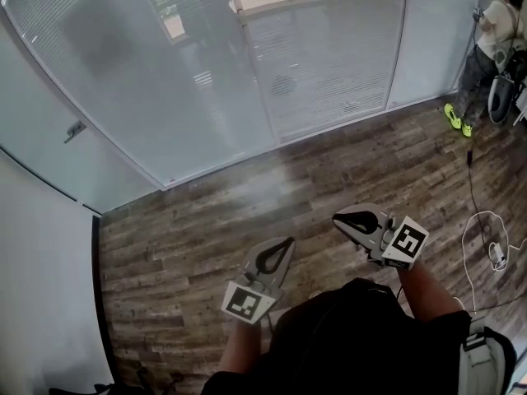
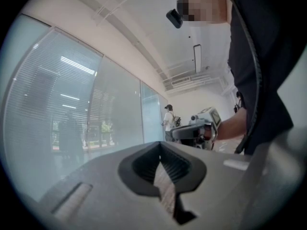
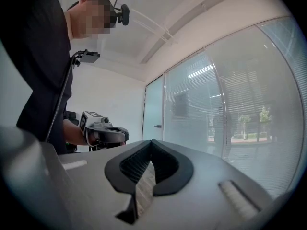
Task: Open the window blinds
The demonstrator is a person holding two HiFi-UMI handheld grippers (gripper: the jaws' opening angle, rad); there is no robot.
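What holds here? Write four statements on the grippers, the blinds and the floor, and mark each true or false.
1. The left gripper and the right gripper both have their jaws together with nothing between them. True.
2. The left gripper touches the blinds. False: it hangs over the plank floor, apart from the glass.
3. The right gripper holds a white cable. False: the white cable lies on the floor to its right.
4. A second person stands at the far right by the glass. True.
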